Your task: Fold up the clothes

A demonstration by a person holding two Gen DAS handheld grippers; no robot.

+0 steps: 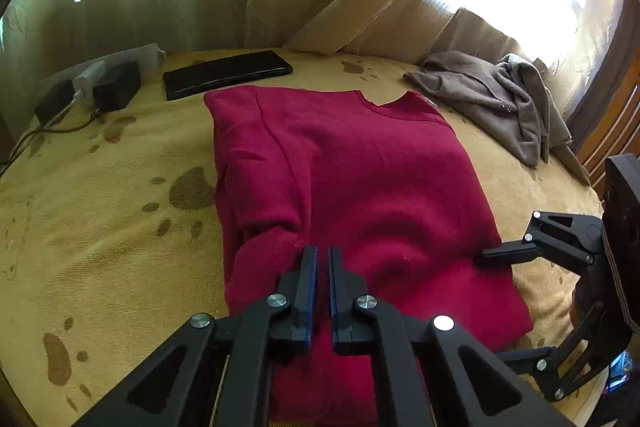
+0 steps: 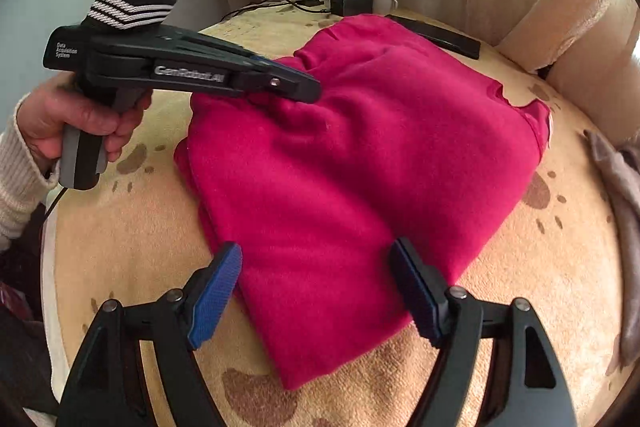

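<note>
A: From the left wrist, the red sweatshirt (image 1: 352,187) lies partly folded on the tan blanket (image 1: 100,247), collar toward the curtain. It looks like soft, thick fleece: light, limp, not slippery, likely to sag from any pinch. The left gripper (image 1: 323,267) is clenched just over the near fold; I can't tell whether any cloth is pinched.

B: Room there?

A: A black case (image 1: 228,73) lies just beyond the collar, chargers (image 1: 92,91) to the left, and a grey garment (image 1: 492,99) on the right.

B: And the right wrist?

A: The right gripper (image 2: 316,291) stands released, its jaws straddling the sweatshirt's near corner (image 2: 320,339). That doubled edge is a fair place to grip. Bare blanket lies on both sides; the person's hand (image 2: 80,119) holds the left tool over the far edge.
</note>
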